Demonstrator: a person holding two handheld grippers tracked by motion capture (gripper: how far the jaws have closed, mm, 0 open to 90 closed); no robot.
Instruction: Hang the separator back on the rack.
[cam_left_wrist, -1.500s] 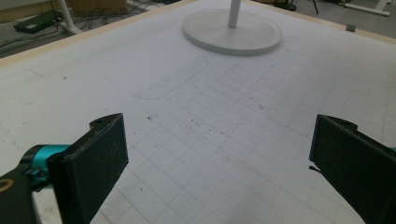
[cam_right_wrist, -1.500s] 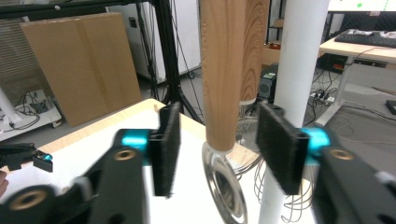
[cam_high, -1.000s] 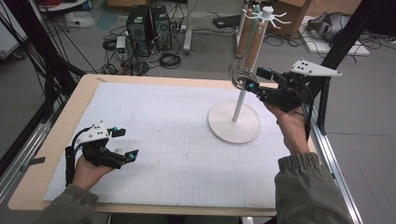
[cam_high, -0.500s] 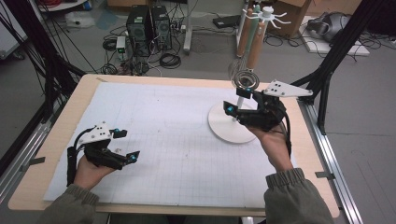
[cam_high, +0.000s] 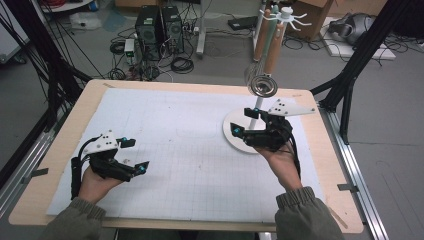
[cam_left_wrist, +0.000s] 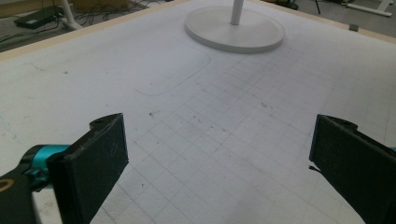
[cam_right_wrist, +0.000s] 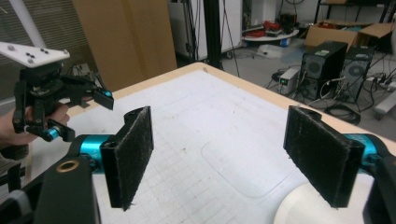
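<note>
Hovering over the round base (cam_high: 235, 134) of the white stand (cam_high: 258, 102), my right gripper (cam_high: 243, 123) has its jaws spread wide with nothing between them; they have just been opening further, and in the right gripper view I see only the white mat (cam_right_wrist: 224, 135) and a curve of the base (cam_right_wrist: 303, 205) between the two black pads (cam_right_wrist: 133, 149). The stand rises from the right part of the mat (cam_high: 165, 135), its post going up to a hooked top where a wire whisk (cam_high: 262, 84) hangs, the coil just above and behind my right gripper, apart from it. Two wooden-handled tools (cam_high: 274, 42) hang there as well; I cannot tell what their lower ends are. My left gripper (cam_high: 136, 154) sits low near the front left of the mat, well apart from the stand, and its jaws are also spread with nothing in them; the left gripper view shows bare gridded mat (cam_left_wrist: 219, 140) between the pads (cam_left_wrist: 100, 158), with the stand's base (cam_left_wrist: 233, 33) far ahead. From the right gripper view I can see the left gripper (cam_right_wrist: 86, 109) farther off, held in the hand (cam_right_wrist: 28, 123) near the mat's edge.
</note>
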